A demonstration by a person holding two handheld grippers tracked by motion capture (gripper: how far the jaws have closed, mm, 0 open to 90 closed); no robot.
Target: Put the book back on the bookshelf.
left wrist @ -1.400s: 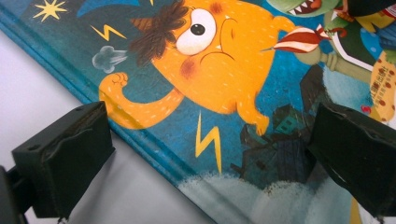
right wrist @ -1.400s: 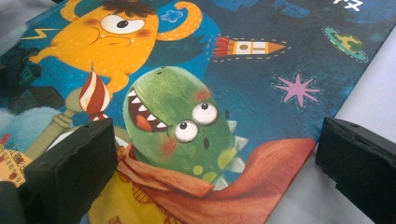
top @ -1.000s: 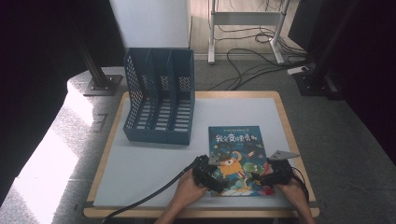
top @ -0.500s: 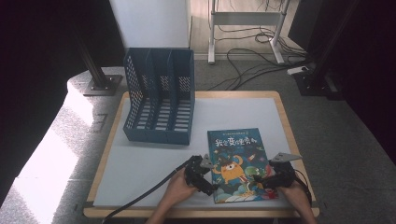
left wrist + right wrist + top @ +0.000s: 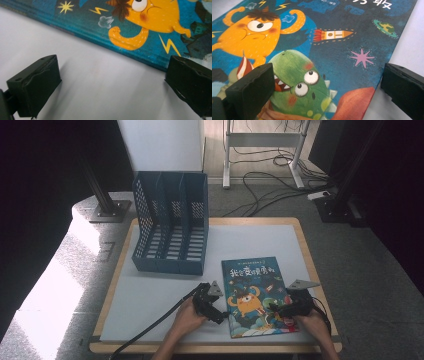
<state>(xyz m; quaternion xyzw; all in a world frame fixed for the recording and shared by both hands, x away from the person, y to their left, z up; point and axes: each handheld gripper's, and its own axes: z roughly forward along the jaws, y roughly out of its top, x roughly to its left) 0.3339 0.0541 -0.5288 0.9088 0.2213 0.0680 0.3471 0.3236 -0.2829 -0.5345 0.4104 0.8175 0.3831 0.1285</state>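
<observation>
**Grippers low at both edges of picture book**

Left gripper held low over table, just beside book's left edge, jaws spread wide over bare white surface. Right gripper at book's right lower part, jaws apart, straddling its right edge above the cover. Book flat near table's front right. Blue file rack upright at back left, well apart, nothing between. Compared with a second ago: both grippers drawn back slightly toward front edge; book unmoved.
</observation>
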